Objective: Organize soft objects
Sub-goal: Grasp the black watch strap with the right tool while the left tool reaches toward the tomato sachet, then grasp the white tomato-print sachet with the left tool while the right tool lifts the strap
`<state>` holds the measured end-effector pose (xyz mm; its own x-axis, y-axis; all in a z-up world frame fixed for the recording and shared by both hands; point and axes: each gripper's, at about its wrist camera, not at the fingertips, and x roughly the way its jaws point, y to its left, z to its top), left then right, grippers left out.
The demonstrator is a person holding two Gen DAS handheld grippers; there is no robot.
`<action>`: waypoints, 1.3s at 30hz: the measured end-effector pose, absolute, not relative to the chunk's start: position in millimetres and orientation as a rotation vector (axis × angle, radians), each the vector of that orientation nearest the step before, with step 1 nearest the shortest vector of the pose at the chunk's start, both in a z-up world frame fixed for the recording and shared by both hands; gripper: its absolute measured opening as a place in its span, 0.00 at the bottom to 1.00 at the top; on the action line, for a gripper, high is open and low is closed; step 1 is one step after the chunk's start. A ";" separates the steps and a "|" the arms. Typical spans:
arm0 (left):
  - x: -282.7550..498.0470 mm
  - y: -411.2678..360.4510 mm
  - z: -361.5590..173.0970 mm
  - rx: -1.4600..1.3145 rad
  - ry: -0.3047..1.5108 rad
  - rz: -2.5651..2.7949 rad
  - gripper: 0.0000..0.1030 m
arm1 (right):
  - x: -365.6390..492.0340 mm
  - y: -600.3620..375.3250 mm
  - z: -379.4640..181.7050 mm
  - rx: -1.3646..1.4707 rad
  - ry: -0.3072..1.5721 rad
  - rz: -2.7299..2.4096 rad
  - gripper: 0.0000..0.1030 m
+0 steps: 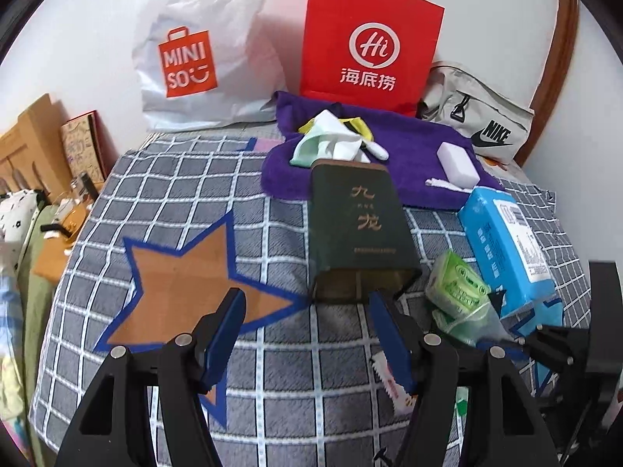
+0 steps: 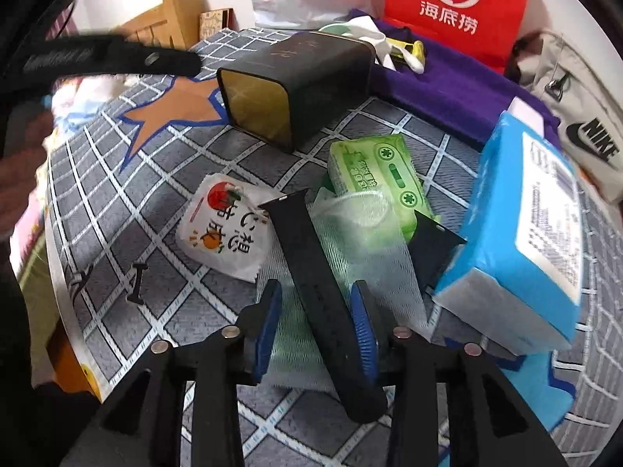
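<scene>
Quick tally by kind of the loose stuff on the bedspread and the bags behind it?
Bags: 3, MINISO bag, red Haidilao bag, Nike pouch
Tissue packs: 2, blue pack, green pack
Tins: 1, dark tin
Watch straps: 1, black strap
Sachets: 1, white sachet
Towels: 1, purple towel
Total: 9

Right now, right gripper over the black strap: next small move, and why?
Probably close the right gripper on the black strap. The strap already lies between the fingers, but a gap shows at each pad, so nothing is clamped. It rests on a clear mesh bag beside the green tissue pack, so lifting straight up seems safest.
</scene>
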<state>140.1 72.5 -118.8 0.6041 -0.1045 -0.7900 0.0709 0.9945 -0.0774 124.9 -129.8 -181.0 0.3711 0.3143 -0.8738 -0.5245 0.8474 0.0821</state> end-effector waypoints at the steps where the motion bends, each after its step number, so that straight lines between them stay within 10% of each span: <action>1: 137.7 72.8 -119.5 -0.039 0.917 -0.096 0.62 | 127.3 -131.1 -180.3 -0.215 1.060 0.544 0.29; 23: 104.7 15.1 -167.0 -0.001 1.035 -0.208 0.63 | 63.9 -222.3 -149.4 -0.039 0.966 0.421 0.20; 34: 112.9 -17.5 -189.0 0.155 1.014 -0.190 0.84 | 71.3 -268.0 -182.8 0.013 1.023 0.255 0.20; 39: 116.1 -3.7 -186.8 0.132 0.996 -0.183 0.69 | 76.2 -255.2 -189.3 -0.021 1.010 0.266 0.26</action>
